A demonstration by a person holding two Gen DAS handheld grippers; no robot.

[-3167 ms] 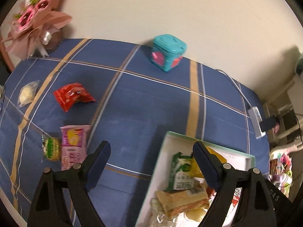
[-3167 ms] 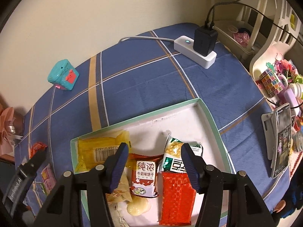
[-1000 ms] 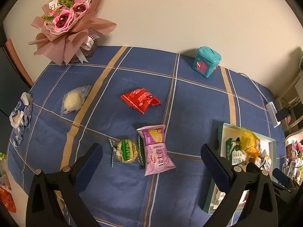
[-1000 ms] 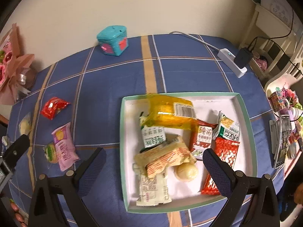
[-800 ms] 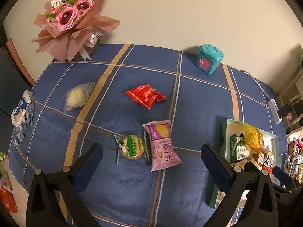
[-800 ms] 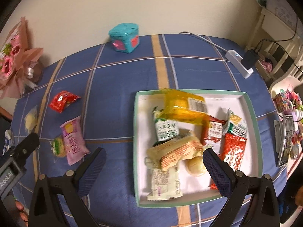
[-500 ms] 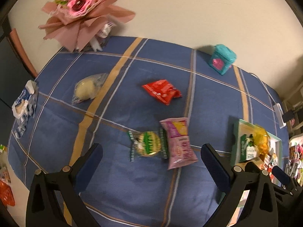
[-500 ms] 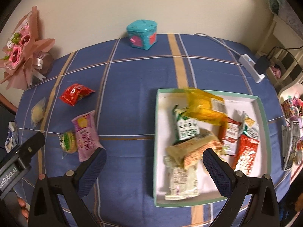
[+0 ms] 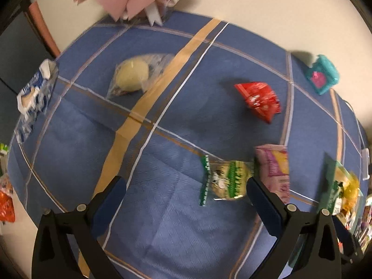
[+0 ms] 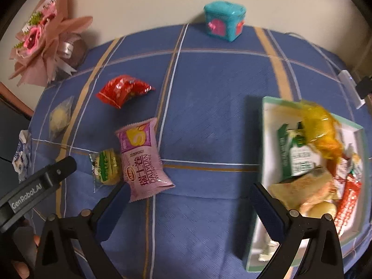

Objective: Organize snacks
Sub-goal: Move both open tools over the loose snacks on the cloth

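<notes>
- Both grippers are empty with jaws spread wide: left gripper (image 9: pixel 186 186) and right gripper (image 10: pixel 188 193) hover above the blue plaid surface (image 9: pixel 162 232).
- Nearest loose snacks: the green-wrapped round cake (image 9: pixel 226 179) sits just ahead of my left gripper's right finger, touching the pink wafer pack (image 10: pixel 141 157) beside it. The red packet (image 9: pixel 258 100) and the clear-bagged bun (image 9: pixel 137 75) are farther ahead, well apart.
- The tray (image 10: pixel 264 139) with sorted snacks is off to the right of the right gripper.
- Handling guess: all light, crinkly, air-puffed wrappers, slippery film, crushable insides. I'd pinch the body across its short width, gently, not the crimped ends.
- The pink pack's long axis runs roughly away from the right gripper, leaning a bit left at the far end; print reads along that axis.
- The green cake is roundish, its wrapper's crimped ends pointing left and right in the left wrist view.
</notes>
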